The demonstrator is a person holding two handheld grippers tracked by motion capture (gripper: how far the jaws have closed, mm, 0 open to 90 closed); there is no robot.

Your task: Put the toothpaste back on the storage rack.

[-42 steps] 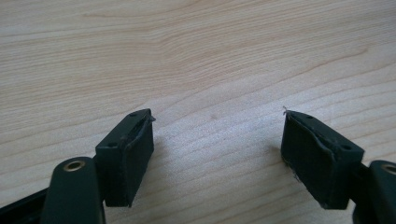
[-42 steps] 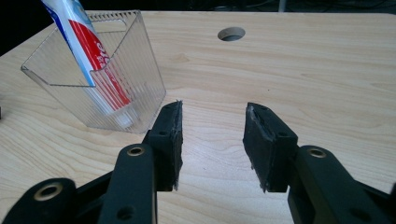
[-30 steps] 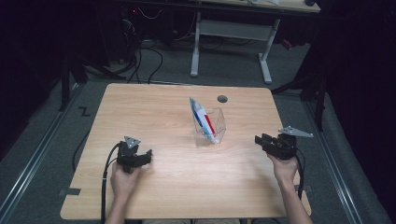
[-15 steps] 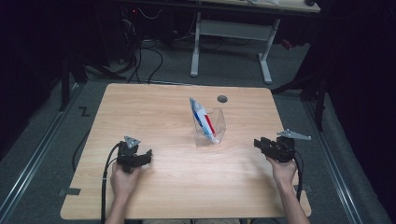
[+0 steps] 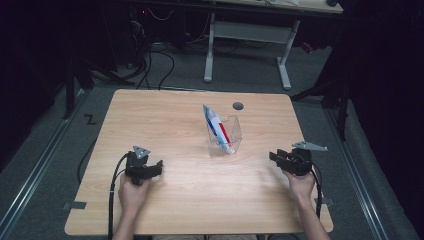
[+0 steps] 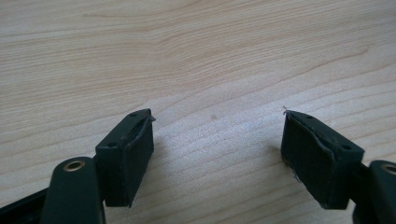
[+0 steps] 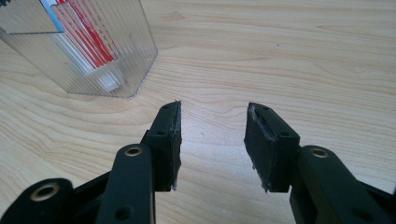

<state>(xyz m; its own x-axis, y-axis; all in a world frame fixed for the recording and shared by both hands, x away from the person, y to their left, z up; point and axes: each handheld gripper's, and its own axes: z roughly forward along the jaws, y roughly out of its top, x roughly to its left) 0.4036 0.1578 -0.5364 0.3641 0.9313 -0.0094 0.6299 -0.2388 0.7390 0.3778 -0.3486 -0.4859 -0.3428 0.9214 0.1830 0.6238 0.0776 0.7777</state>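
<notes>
While both grippers rest empty, the right gripper [image 7: 212, 140], jaws just widening, approaches the clear holder [image 7: 93, 51]; the left gripper [image 6: 217, 154] stands open.

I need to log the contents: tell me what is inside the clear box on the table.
The clear box holds a white tube with blue and red stripes, leaning and sticking out above the rim. Its ribbed walls blur the bottom, so anything smaller down there cannot be made out.

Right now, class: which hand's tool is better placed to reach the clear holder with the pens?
Right. The right tool is open, empty, and the clear holder stands just ahead of it. The left tool faces bare table.
</notes>
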